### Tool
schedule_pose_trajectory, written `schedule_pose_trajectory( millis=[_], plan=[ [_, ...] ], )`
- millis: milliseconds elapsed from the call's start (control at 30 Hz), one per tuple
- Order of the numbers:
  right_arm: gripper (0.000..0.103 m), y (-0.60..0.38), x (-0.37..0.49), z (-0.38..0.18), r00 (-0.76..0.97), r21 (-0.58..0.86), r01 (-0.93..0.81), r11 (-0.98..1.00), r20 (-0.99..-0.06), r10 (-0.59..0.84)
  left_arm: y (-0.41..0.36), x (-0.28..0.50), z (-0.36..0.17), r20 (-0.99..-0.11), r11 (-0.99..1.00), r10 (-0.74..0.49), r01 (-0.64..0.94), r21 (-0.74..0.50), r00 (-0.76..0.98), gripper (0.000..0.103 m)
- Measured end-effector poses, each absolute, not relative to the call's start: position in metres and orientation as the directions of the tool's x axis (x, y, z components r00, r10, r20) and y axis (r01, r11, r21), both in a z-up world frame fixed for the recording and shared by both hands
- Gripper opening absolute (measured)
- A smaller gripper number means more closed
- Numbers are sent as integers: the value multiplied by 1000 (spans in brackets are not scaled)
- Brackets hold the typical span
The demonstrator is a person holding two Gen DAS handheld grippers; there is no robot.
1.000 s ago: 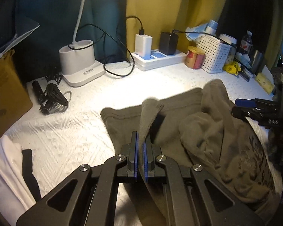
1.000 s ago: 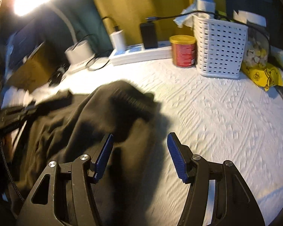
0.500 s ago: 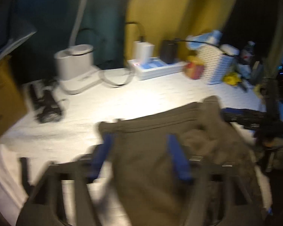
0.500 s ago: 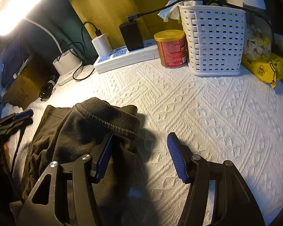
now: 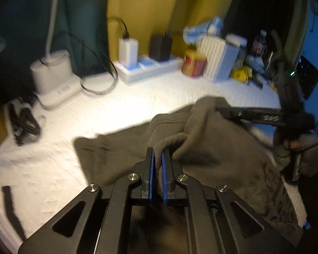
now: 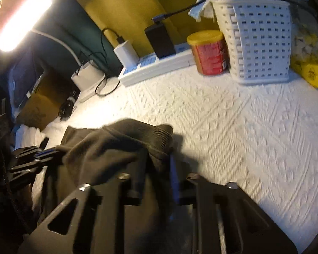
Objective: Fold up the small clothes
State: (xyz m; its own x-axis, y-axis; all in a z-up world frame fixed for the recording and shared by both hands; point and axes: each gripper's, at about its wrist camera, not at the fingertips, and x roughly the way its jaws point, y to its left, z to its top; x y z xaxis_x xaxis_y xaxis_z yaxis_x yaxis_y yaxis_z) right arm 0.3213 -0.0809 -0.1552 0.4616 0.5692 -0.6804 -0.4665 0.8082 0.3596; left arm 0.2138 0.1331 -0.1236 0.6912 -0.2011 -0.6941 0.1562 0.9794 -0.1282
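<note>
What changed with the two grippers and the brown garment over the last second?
The left gripper let go of the brown garment half a second ago, then closed again on a fold of it. The right gripper, open a moment ago, has just closed its jaws on the ribbed edge. The garment is now bunched up between them. The power strip, red can and white basket stayed put.

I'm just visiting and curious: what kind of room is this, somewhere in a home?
Probably a bedroom or similar home corner: a white quilted cover, a power strip with chargers, a lamp, and a cluttered white basket.
</note>
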Motion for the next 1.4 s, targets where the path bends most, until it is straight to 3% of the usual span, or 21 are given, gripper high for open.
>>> schedule_pose_trajectory(
  millis=[200, 400, 500, 567, 600, 633, 900, 1400],
  plan=[
    [13, -65, 322, -134, 504, 321, -514, 795, -637, 583, 152, 199, -96, -630, 989, -148, 99, -112, 762, 5],
    [13, -32, 324, -150, 520, 172, -537, 826, -704, 484, 175, 210, -131, -699, 986, -136, 27, -165, 703, 6],
    [14, -25, 319, -157, 544, 115, -530, 840, -714, 441, 184, 205, -139, -712, 978, -142, -14, -208, 688, 12],
    [18, -25, 317, -156, 555, 95, -522, 848, -717, 422, 188, 199, -137, -710, 973, -134, -43, -225, 691, 33],
    [27, -27, 317, -154, 561, 85, -515, 853, -719, 411, 191, 193, -134, -699, 970, -129, -57, -237, 704, 51],
    [31, -29, 315, -153, 572, 74, -504, 860, -718, 397, 192, 188, -131, -685, 965, -136, -60, -255, 716, 59],
    [35, -59, 287, -140, 602, 82, -451, 889, -707, 371, 177, 147, -115, -639, 948, -217, 4, -317, 738, 59],
    [35, -88, 200, -132, 609, 110, -426, 898, -699, 375, 132, 80, -128, -691, 967, -212, 48, -250, 691, 59]
  ],
)
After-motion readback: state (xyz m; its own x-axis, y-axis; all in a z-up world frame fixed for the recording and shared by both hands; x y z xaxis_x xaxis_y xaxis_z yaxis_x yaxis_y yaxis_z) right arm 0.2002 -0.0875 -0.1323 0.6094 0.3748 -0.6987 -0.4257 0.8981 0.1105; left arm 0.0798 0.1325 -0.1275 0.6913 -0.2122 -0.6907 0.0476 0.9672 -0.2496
